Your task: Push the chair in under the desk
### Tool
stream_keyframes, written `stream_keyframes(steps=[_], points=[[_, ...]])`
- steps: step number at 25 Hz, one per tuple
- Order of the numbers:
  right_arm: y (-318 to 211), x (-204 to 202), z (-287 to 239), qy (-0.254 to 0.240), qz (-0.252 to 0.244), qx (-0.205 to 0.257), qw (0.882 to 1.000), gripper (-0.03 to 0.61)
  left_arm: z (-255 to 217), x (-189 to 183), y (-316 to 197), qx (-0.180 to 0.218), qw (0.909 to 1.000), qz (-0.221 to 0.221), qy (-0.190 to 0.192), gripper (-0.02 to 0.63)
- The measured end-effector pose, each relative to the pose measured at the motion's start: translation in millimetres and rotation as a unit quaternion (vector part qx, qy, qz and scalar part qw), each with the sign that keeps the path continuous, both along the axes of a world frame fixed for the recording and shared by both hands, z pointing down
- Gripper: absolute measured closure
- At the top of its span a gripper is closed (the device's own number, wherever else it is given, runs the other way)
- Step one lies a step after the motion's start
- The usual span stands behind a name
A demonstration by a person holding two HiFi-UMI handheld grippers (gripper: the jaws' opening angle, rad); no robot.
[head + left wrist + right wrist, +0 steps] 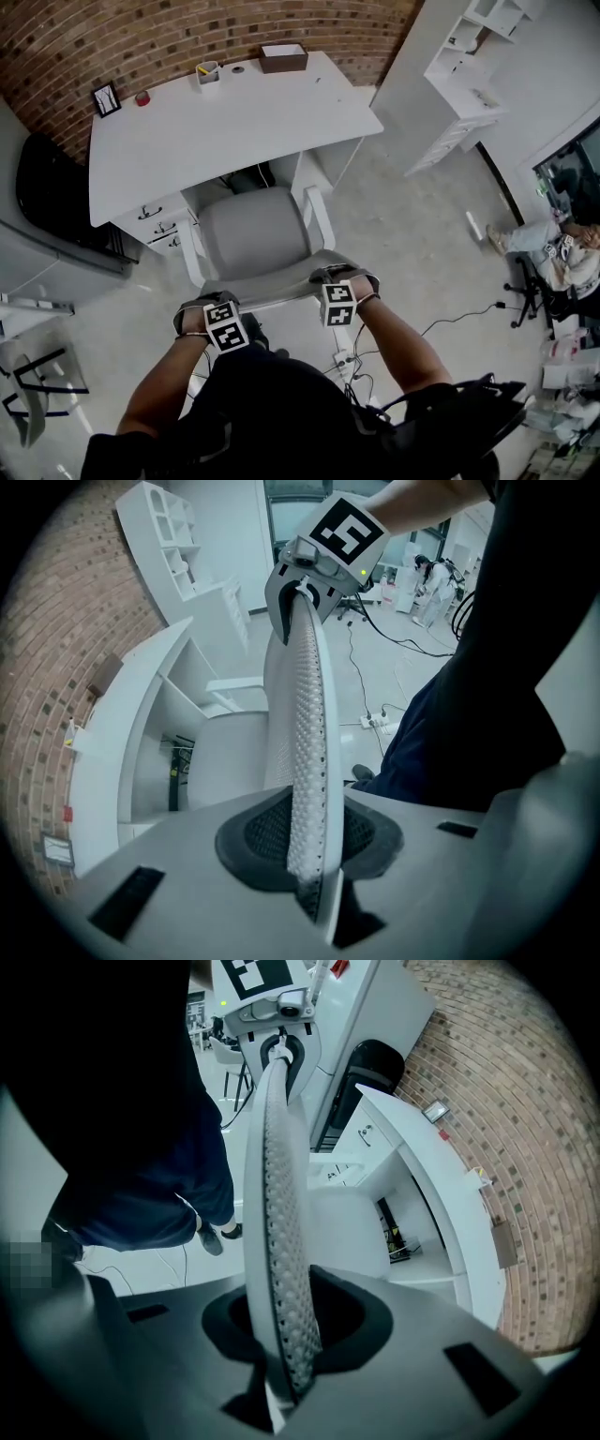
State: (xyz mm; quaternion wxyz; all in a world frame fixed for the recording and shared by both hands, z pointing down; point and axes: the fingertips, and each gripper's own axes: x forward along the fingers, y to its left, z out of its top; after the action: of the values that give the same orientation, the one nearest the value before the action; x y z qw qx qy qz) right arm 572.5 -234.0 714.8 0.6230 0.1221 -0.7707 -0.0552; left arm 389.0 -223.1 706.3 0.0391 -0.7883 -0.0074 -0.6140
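Both hands are on the chair [255,234] right now. My left gripper [314,855] is clamped on the top edge of the backrest [305,714], with the mesh pinched between its pads. My right gripper [281,1335] is clenched on the same edge further along, so the two grips sit near opposite ends of that rim.

The chair stands on the floor at the front edge of the desk [234,112]. The front of its seat is just at the kneehole and the backrest is well outside, close to me. I judge the push is under way but far from finished.

Here's what worries me. The white armrests [319,217] stand just inside the opening, the left one near the drawer unit [155,225] and the right one near the desk's side panel. If I push harder with one hand, the chair could swivel and an armrest could knock into either one. The armrests might also catch the underside of the front edge, though I can't tell their height against it from here. The rim I'm holding is thin, so a hard shove could let the pads slide along the mesh. There's also a power strip [345,358] with cables on the floor by my feet, which could trip me as I step forward.

The chair faces the desk, with the seat front pointing into the kneehole toward the brick wall [187,33]. The backrest rim's long axis runs side to side between my grippers, roughly parallel to the desk's front edge.
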Motion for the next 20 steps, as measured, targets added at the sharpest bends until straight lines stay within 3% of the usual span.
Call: stream_keyframes(steps=[13, 20], points=[[-38, 21, 2, 0.003, -0.007, -0.012, 1.000, 0.503, 3, 21, -36, 0.003, 0.9999, -0.010, 0.001, 0.555], [-51, 36, 3, -0.001, -0.021, -0.009, 1.000, 0.503, 5, 35, -45, -0.004, 0.9993, -0.030, -0.024, 0.551]])
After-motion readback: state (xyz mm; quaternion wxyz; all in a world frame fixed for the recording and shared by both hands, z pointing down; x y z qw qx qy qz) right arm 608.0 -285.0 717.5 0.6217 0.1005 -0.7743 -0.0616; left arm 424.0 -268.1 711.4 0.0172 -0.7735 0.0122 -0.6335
